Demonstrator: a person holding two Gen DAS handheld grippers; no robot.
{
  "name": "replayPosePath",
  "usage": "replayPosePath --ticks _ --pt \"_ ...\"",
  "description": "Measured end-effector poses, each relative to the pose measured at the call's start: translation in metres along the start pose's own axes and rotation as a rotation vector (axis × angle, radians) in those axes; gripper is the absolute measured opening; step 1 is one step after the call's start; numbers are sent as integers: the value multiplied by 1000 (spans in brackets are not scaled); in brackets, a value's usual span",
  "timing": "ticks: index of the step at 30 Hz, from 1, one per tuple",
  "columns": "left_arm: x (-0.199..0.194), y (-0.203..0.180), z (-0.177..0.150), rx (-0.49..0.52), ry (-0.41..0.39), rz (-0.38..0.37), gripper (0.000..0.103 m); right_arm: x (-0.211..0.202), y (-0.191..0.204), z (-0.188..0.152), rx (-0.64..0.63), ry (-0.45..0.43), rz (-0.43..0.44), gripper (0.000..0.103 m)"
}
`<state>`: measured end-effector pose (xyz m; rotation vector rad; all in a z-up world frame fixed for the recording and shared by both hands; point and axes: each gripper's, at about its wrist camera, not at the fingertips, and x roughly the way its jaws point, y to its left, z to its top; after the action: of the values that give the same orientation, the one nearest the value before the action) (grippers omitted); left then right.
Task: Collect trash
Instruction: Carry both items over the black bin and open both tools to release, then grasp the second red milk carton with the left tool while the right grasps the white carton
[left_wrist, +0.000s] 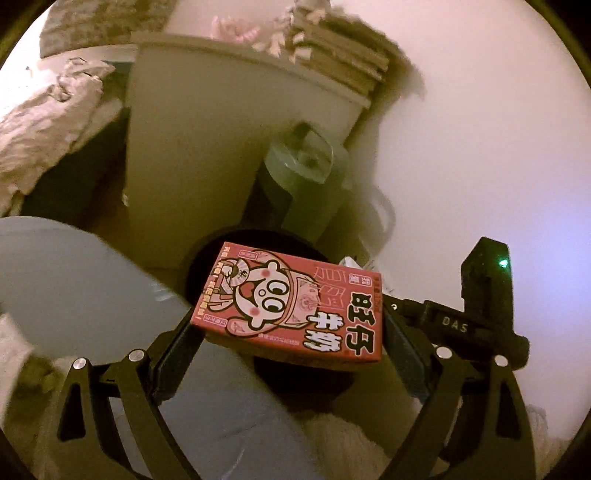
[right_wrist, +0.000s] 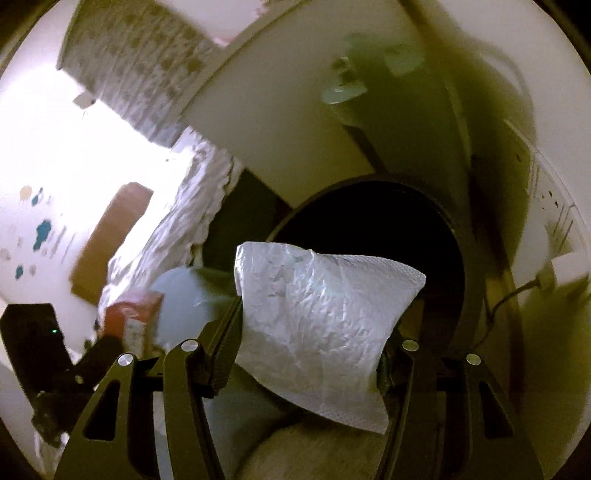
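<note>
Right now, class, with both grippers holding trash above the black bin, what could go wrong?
1. The red milk carton juts well past the left gripper and could slip before it is over the black bin.
2. The white packet in the right gripper is wide and floppy; it may catch the bin's rim.

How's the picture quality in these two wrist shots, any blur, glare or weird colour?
Left wrist view: dim, yellow-green cast, the red carton sharp but the background motion-smeared, fisheye bending the edges. Right wrist view: the white packet fairly crisp, the bed at left blown out by glare, the black bin opening lost in shadow.
</note>
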<state>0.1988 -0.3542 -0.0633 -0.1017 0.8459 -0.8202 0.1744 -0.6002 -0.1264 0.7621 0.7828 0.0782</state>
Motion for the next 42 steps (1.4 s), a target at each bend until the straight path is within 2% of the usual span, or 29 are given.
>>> replayPosePath --ticks 6,10,18,25,30,38,42 --pt "40 1 2 17 73 -1 91 37 -21 14 63 -12 11 58" --pt "56 15 1 -47 127 -33 91 53 -28 15 87 -5 1 58" --pt "68 14 3 -24 165 -58 91 54 -38 4 120 6 -1 60" --pt "72 13 5 -16 166 -60 92 51 -38 2 134 10 0 62" --pt "71 14 6 -17 165 -69 93 45 -40 1 143 -8 -2 71" --pt "61 13 4 -43 140 -69 97 17 -39 1 147 -41 1 72" --pt "41 9 1 -48 111 -85 97 1 -34 -1 138 -51 6 72"
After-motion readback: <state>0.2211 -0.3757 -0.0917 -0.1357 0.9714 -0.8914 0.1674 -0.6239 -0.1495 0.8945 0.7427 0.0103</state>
